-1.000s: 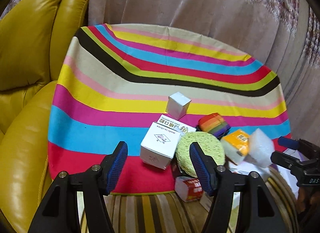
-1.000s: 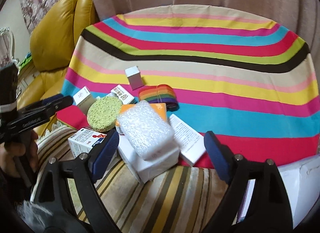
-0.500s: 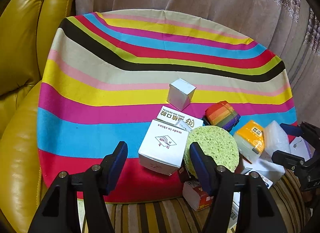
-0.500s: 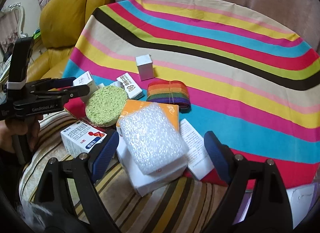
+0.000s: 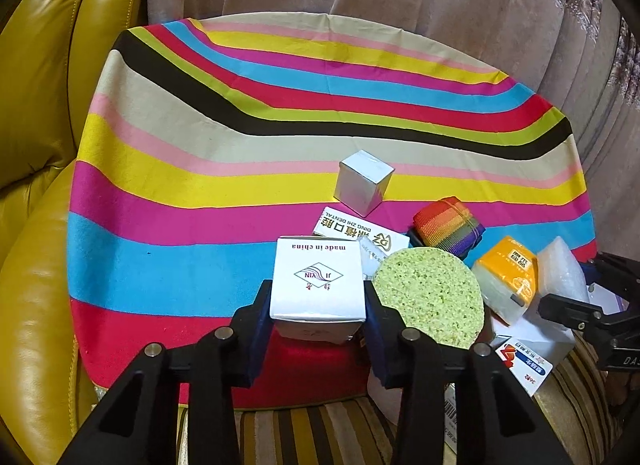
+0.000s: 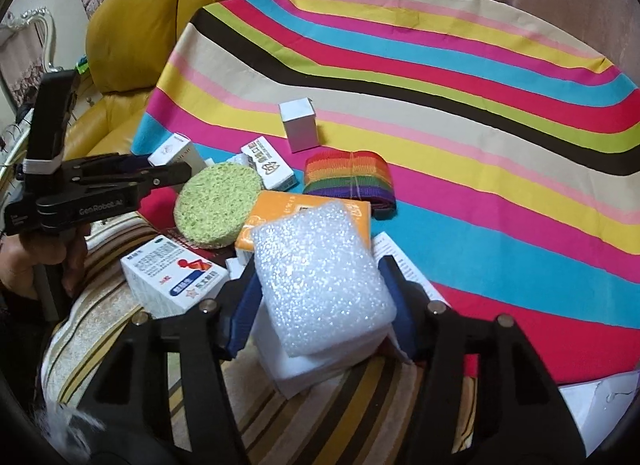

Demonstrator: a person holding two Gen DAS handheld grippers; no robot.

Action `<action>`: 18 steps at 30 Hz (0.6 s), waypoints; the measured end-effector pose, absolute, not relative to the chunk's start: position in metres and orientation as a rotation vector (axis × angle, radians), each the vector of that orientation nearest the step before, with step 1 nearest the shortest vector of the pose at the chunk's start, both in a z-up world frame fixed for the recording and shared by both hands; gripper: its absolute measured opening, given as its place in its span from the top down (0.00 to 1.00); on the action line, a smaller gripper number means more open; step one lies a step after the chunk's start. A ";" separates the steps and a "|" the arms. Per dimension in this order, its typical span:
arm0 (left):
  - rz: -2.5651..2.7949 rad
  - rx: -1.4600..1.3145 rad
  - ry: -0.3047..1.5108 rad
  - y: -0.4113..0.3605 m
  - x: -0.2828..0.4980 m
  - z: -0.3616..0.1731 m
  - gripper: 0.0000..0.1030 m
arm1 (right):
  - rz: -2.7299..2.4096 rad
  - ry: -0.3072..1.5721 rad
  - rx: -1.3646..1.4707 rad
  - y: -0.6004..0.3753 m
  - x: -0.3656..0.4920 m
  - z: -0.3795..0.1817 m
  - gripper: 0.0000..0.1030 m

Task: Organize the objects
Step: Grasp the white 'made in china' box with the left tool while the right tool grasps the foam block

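Grippers closing since a second ago: left gripper (image 5: 318, 317) now clamps the white box (image 5: 318, 283) near the striped cloth's (image 5: 240, 169) front edge; right gripper (image 6: 320, 305) squeezes the foam block (image 6: 320, 273) atop the clutter there. Both appear ready for lifting.
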State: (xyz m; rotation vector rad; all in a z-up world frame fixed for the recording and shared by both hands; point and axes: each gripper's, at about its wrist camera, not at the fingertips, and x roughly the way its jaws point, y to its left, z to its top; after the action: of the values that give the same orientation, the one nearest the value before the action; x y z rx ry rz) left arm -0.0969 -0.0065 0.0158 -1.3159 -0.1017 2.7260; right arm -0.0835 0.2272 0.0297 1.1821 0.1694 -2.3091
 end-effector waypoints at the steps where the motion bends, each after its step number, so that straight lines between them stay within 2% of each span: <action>1: 2.739 -1.308 -0.102 -0.007 -0.095 0.017 0.59 | -2.314 0.162 1.176 0.228 -0.083 0.030 0.41; 13: 2.863 -1.113 -0.121 -0.001 -0.071 0.046 0.59 | -2.423 -0.005 1.136 0.259 -0.068 0.039 0.42; 18: 2.839 -1.077 -0.057 0.022 -0.064 0.054 0.59 | -2.451 -0.084 1.136 0.277 -0.062 0.041 0.42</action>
State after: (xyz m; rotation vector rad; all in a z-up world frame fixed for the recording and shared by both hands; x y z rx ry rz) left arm -0.0639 0.0216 0.0541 -1.0767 -0.0571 2.8391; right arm -0.0620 0.2771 0.0410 1.1359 -0.0842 -2.4508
